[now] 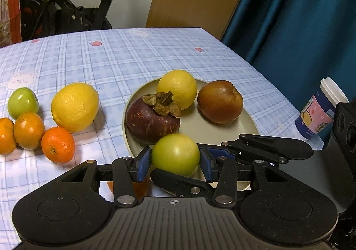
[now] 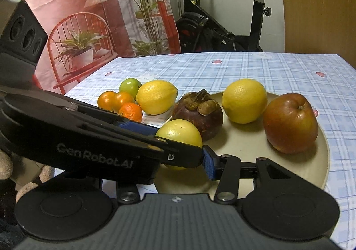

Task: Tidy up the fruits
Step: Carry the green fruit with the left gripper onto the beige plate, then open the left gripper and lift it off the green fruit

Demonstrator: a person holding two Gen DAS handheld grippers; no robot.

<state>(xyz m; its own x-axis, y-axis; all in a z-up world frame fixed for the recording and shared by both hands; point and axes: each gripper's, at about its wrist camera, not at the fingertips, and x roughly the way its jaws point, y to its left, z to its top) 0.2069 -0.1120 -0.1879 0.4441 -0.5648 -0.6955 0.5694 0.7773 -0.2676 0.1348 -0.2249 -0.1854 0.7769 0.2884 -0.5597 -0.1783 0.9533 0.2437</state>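
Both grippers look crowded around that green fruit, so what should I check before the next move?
1. Left gripper shut on green fruit: ok.
2. Right gripper holding it too: cannot tell, one finger is hidden.
3. Fruit above the plate: ok.
4. Bare plate spot in front of the apple: ok.
5. Grippers clear of each other: not ok, their fingers cross.

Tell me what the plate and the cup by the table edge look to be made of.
Plate: matte beige, no glare, thick rounded rim; probably melamine or matte ceramic, I cannot tell which.
Cup: printed cartoon wrap that looks like paper, with a white, smooth lid, likely plastic.
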